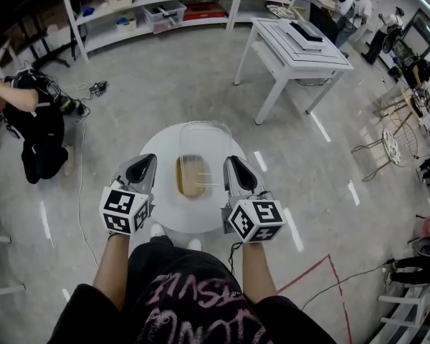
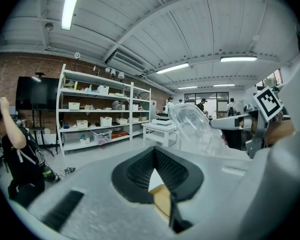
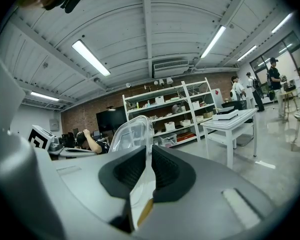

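Black-clad person (image 1: 29,120) crouched far L on the concrete floor (image 1: 165,70), well apart from the work. Shelving (image 1: 150,9) w/ bins runs along the back.

L gripper (image 1: 148,161): over L part of the round table (image 1: 201,219), just beside the container (image 1: 204,138), at its L wall. Head view doesn't show whether they touch. L gripper view: pads meet at the tips, w/ only a small 3-cornered gap behind them and nothing clamped. White tabletop + a tan patch show thru that gap.

Container: clear plastic, centre of the round table, between the 2 grippers. Lid is up and tilted on the far side. 1 brown slab (image 1: 190,176) lies flat in the near half.

R gripper (image 1: 233,162): at the container's R wall. R gripper view: jaws closed down to a thin slit, w/ the container's clear plastic edge pinched in it. Lid rises above the jaws.

White bench (image 1: 294,49) stands upper R, w/ a flat stack on top, well apart from both grippers. More people (image 1: 355,9) stand far R beyond it.
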Motion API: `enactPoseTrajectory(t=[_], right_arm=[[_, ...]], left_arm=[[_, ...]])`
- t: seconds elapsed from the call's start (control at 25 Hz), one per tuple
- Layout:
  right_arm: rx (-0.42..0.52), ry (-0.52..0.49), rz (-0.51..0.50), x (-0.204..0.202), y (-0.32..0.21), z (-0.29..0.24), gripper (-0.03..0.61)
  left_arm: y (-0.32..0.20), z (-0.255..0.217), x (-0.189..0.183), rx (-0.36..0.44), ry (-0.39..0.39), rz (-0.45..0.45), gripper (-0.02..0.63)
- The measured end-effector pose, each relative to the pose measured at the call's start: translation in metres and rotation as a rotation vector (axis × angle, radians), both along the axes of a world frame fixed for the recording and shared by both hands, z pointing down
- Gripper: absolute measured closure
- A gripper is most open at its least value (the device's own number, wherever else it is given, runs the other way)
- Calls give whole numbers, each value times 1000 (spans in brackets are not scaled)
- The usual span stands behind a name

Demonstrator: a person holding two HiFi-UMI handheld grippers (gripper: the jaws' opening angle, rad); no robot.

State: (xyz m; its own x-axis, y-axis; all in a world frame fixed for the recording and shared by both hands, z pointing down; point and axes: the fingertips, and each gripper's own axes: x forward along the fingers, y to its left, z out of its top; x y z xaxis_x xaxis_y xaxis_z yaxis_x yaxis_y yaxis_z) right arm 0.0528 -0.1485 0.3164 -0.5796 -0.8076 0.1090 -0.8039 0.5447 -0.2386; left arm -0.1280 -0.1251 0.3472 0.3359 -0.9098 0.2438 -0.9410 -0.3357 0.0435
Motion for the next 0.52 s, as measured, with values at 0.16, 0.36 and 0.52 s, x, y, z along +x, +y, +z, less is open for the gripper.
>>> enactPoseTrajectory(t=[0.16, 0.36, 0.52], right_arm=[[0, 0, 2, 1, 0, 0, 532], [0, 3, 1, 3, 0, 1, 532], [-1, 3, 3, -1, 0, 0, 532]], left_arm=[[1, 0, 1, 0, 4, 0, 618], [1, 2, 1, -1, 5, -5, 618], [1, 1, -5, -6, 5, -6, 618]])
